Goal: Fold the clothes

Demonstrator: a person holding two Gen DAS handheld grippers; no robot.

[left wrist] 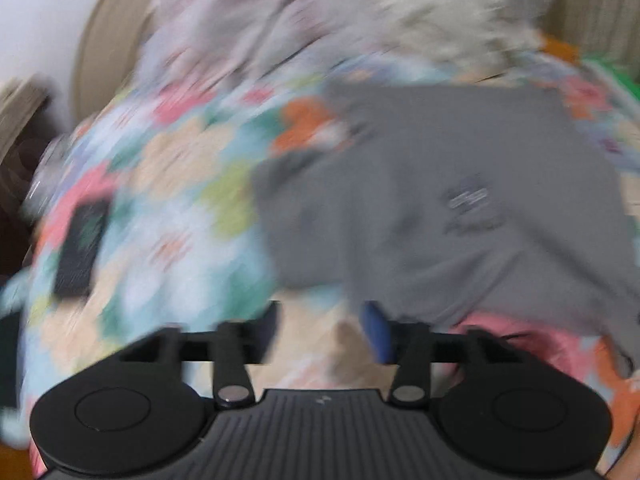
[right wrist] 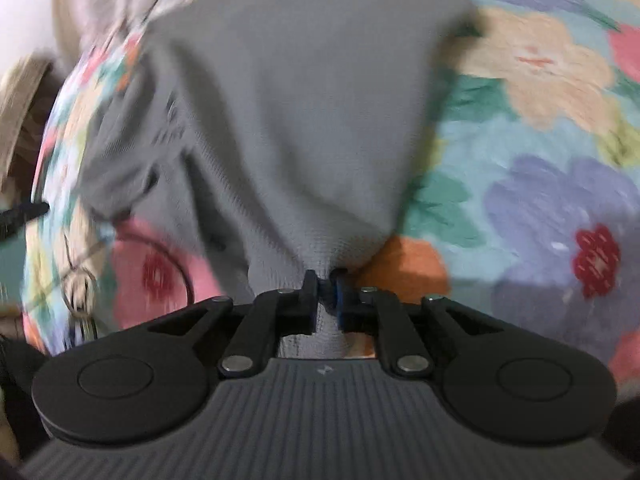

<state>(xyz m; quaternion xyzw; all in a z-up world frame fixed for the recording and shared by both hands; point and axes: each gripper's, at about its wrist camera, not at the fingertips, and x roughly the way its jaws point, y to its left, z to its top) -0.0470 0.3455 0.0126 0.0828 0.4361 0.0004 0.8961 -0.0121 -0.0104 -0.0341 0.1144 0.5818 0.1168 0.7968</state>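
Note:
A grey garment (left wrist: 460,200) with a small pale logo lies spread on a flowered bedspread (left wrist: 168,184), right of centre in the blurred left wrist view. My left gripper (left wrist: 322,330) is open just off its near left edge, nothing between the fingers. In the right wrist view the same grey garment (right wrist: 304,112) stretches away from me, bunched into a narrow neck at my right gripper (right wrist: 327,292), which is shut on its near edge. The cloth is pulled taut and lifted a little off the flowered bedspread (right wrist: 540,184).
A black flat object like a phone (left wrist: 80,248) lies on the spread at the left. A heap of pale clothes (left wrist: 360,16) sits at the far side. A thin dark cable loop (right wrist: 168,256) lies on the spread left of the right gripper.

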